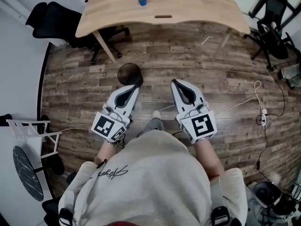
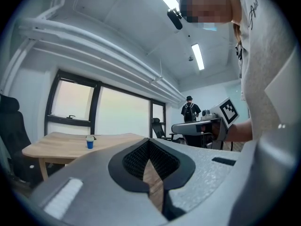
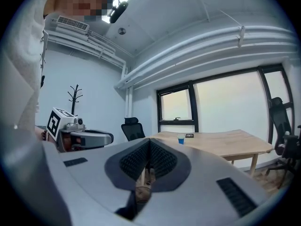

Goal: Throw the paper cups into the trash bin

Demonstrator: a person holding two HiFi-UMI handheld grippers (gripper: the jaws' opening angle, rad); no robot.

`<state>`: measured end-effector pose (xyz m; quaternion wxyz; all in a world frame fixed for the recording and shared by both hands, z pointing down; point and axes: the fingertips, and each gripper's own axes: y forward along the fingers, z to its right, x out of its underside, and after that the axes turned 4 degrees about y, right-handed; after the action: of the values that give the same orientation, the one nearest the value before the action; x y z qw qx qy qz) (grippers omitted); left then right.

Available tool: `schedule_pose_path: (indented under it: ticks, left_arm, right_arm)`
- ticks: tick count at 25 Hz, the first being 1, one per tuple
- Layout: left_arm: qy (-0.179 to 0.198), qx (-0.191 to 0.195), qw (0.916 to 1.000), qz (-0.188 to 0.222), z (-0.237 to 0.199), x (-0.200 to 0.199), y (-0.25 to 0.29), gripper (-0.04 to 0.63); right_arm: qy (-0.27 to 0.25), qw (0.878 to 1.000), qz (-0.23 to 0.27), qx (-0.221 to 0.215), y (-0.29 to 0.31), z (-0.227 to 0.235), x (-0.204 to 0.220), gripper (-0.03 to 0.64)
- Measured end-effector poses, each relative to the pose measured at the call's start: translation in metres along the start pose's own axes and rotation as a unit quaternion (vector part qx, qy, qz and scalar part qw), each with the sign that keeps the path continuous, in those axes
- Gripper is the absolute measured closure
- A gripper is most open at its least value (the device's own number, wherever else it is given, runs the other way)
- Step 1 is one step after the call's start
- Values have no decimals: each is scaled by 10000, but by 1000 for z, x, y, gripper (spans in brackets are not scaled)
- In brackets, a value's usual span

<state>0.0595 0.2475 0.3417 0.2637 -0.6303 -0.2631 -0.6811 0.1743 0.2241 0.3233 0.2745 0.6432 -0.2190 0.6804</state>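
My left gripper (image 1: 136, 85) is closed, its ribbed pads meeting at the tip with nothing between them. My right gripper (image 1: 175, 81) is closed and empty in the same way. I hold both low in front of my body, side by side and pointing toward 12 o'clock over the wooden floor (image 1: 211, 79). Just off the left gripper's tip, at about 11 o'clock, a dark round container stands on the floor, and I take it to be the trash bin (image 1: 130, 73). From above I cannot see whether anything already lies in it. Further out at 12 o'clock is the desk (image 1: 188, 4), well apart from both grippers, and one blue paper cup (image 1: 142, 0) stands upright on it near the far edge. That is the only cup I can make out, in the head view and in both gripper views alike. By my reading the task has not begun: no cup is held and the cup sits untouched. What remains is everything, namely going up to the desk, opening a gripper, closing it on the cup, carrying it back toward 6 o'clock and letting it fall into the trash bin.
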Motion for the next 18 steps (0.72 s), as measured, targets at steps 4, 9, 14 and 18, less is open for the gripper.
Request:
schedule_pose_path:
  ticks: [4, 9, 14, 18]
  left_arm:
    - [-16, -27, 10000, -23, -31, -2, 13, 594]
    - [-14, -11, 10000, -22, -65, -2, 27, 594]
    - [-17, 67, 10000, -29, -97, 0, 40, 594]
    - [5, 165, 9999, 11, -114, 1, 47, 594]
  right_arm:
    - [48, 10000, 31, 6, 32, 12, -7, 609]
    - [100, 9999, 9, 49, 64, 24, -9, 609]
    - [103, 9999, -3, 26, 98, 28, -14, 609]
    - [39, 10000, 38, 32, 115, 30, -18, 609]
